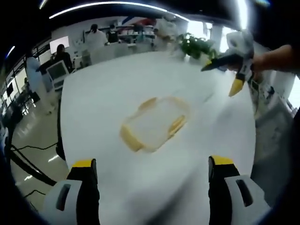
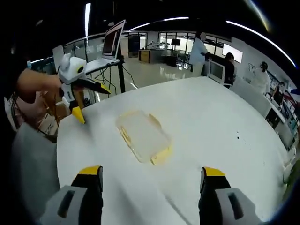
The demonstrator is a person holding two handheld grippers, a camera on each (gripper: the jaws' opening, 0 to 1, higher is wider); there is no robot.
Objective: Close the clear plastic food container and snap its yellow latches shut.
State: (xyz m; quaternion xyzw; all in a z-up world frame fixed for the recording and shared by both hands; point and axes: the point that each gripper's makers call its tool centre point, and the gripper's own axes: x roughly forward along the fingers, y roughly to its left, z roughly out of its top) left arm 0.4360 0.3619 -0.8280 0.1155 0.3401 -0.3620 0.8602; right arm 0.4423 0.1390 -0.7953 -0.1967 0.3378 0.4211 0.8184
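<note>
The clear plastic container (image 1: 154, 124) with yellow latches lies flat in the middle of a white table (image 1: 108, 89). The picture is blurred, so I cannot tell whether its latches are snapped down. My left gripper (image 1: 152, 164) stands open above the table's near side, short of the container, with nothing between its fingers. In the right gripper view the container (image 2: 143, 136) lies ahead of my right gripper (image 2: 151, 172), which is open and holds nothing. Each gripper also shows in the other's view, held in the air by a hand: the right gripper (image 1: 225, 75) and the left gripper (image 2: 89, 103).
The white table (image 2: 211, 117) ends close on the left side of both views. A laptop (image 2: 110, 42) on a stand is beyond that edge. A green plant (image 1: 194, 47) stands at the far end. People and desks with monitors fill the room behind.
</note>
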